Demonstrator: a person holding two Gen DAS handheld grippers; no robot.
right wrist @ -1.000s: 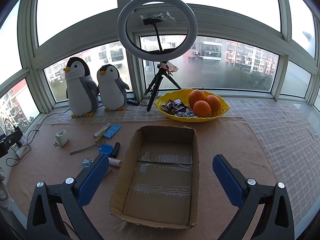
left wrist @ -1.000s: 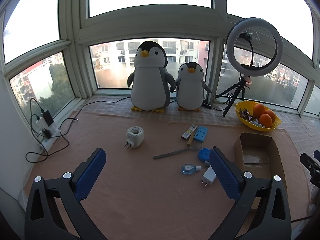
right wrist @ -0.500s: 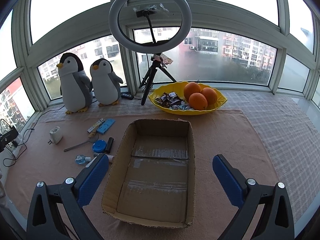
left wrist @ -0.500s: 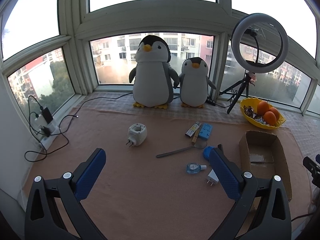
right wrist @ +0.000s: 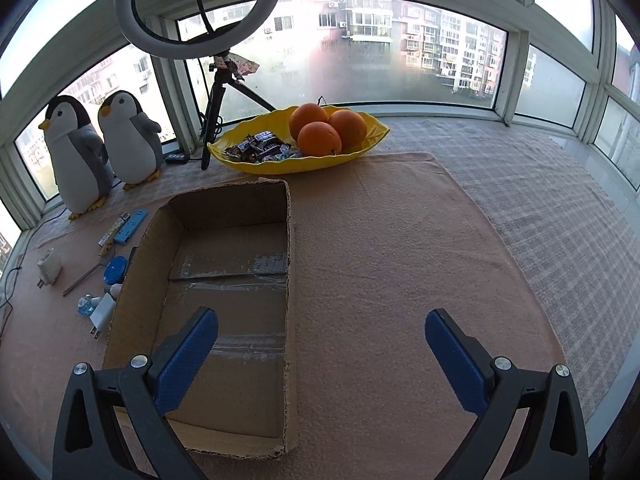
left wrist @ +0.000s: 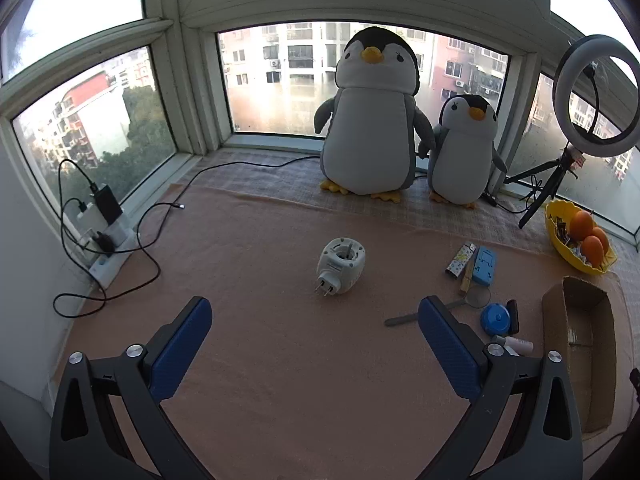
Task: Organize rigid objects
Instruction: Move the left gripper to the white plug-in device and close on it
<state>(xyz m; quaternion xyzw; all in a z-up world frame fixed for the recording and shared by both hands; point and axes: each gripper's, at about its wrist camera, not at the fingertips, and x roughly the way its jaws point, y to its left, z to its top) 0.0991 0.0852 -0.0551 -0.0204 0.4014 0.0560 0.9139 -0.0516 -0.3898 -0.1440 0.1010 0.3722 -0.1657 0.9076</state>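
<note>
My left gripper (left wrist: 314, 326) is open and empty above the pink mat, just short of a white plug-in device (left wrist: 340, 266). To its right lie a blue phone stand (left wrist: 484, 266), a patterned lighter (left wrist: 460, 260), a magnifier (left wrist: 476, 297), a blue round case (left wrist: 495, 319) and a small white tube (left wrist: 516, 345). My right gripper (right wrist: 320, 346) is open and empty over the near right edge of the empty cardboard box (right wrist: 224, 256). A white charger (right wrist: 102, 312) and a small blue bottle (right wrist: 86, 304) lie left of the box.
Two plush penguins (left wrist: 370, 120) stand at the window. A ring light on a tripod (left wrist: 596, 96) and a yellow bowl of oranges and sweets (right wrist: 300, 138) sit at the back. A power strip with cables (left wrist: 104, 240) lies at the far left.
The left gripper has moved forward and left, toward the white plug-in device. The right gripper has swung right, so the box now sits to the left in its view.
</note>
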